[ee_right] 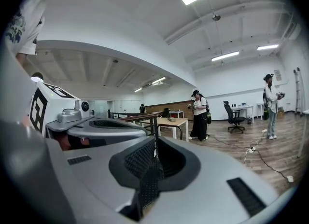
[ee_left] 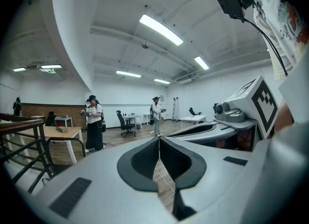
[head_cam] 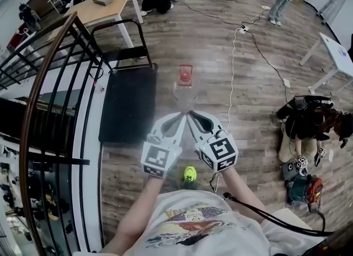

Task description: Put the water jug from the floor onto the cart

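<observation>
The water jug (head_cam: 185, 85) is clear with a red cap and stands on the wooden floor, just right of the cart. The cart (head_cam: 128, 105) is a low black platform with a black tube handle (head_cam: 122, 25) at its far end. Both grippers are held side by side near my body, pointing toward the jug and stopping short of it. My left gripper (head_cam: 182, 115) (ee_left: 159, 138) is shut with nothing in it. My right gripper (head_cam: 191, 113) (ee_right: 155, 138) is shut and holds nothing either. Neither gripper view shows the jug.
A dark railing (head_cam: 52, 62) curves along the left beside the cart. A wooden table (head_cam: 105, 6) stands beyond the cart. A white cable (head_cam: 232, 67) runs across the floor right of the jug. A seated person (head_cam: 309, 122) and tools (head_cam: 303, 187) are at the right.
</observation>
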The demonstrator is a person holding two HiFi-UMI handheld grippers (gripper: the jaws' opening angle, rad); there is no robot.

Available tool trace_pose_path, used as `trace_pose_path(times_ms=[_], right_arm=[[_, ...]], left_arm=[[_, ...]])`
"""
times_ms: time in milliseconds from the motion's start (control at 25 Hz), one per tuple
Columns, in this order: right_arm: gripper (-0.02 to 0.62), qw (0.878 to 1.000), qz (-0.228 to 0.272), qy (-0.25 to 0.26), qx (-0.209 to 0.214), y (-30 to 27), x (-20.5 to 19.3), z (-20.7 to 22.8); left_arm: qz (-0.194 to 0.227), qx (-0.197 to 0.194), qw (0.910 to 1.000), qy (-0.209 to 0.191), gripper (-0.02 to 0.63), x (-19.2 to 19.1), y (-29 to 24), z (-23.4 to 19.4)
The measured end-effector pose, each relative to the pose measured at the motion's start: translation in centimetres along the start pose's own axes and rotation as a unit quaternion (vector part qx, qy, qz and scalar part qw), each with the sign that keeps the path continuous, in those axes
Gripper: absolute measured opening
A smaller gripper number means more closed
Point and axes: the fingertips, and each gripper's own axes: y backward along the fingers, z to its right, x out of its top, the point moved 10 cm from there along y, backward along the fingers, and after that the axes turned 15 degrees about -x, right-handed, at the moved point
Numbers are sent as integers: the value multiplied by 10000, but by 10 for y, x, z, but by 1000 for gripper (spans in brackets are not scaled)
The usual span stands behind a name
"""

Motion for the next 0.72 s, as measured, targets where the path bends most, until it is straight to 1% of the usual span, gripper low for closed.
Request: trace_pose_path(times_ms=[160, 400, 560, 720], right_arm=[[31, 10000, -77, -19, -34, -13, -2, 8], [31, 9997, -134, -76, -190, -49, 2, 22], [31, 9995, -189, -34, -235, -79, 9, 34], [31, 9992, -178, -42, -349, -118, 21, 39]], left_arm=[[-10, -8, 10000, 52, 12, -3, -11, -11], [32, -183, 9998, 61, 12, -4, -33, -49], [24, -267, 9996, 31, 12, 0, -50, -79], [36, -372, 9993, -21, 12, 6, -62, -122]])
